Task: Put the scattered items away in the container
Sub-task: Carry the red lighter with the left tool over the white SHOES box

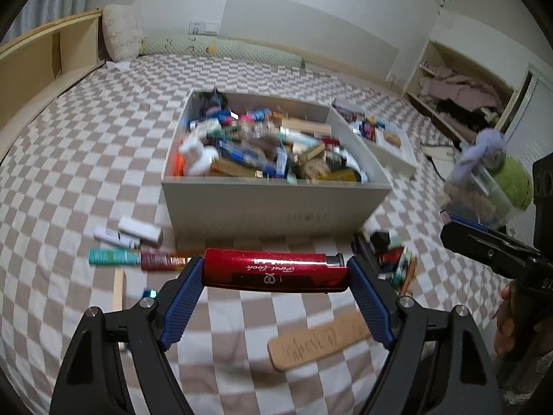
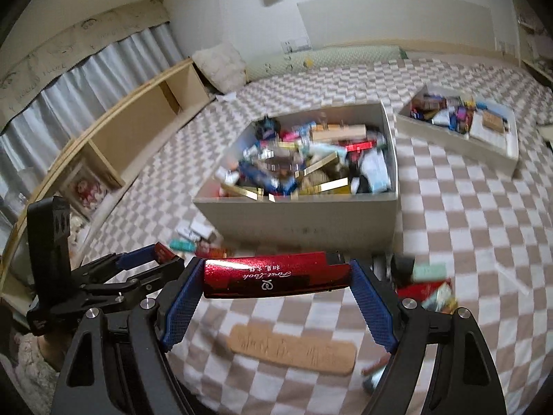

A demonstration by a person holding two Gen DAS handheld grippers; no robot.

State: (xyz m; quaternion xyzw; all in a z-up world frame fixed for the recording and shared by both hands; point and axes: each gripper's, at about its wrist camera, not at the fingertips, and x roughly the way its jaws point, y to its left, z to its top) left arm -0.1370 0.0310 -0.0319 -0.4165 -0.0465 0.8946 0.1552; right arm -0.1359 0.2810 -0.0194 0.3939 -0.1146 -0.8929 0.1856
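Note:
A glossy red box [image 1: 273, 276] with silver script lies crosswise between the blue pads [image 1: 183, 297] of my left gripper [image 1: 274, 269], which is shut on its two ends. My right gripper [image 2: 276, 273] grips a matching red box [image 2: 269, 280] the same way, above the checked bedspread. Just beyond both stands the large pale container [image 1: 276, 204] [image 2: 293, 221], heaped with small boxes and tubes. Loose items lie in front of it: white tubes [image 1: 138, 231], a teal tube [image 1: 114, 256], a dark red box [image 1: 159, 261] and a tan flat piece [image 1: 318, 342] [image 2: 293, 349].
A shallow tray [image 1: 390, 152] [image 2: 501, 152] with several small items sits to the container's right. More small boxes [image 1: 397, 263] [image 2: 428, 287] are piled near its right front corner. A wooden shelf [image 2: 138, 121] runs along the bed's left side, with pillows at the headboard.

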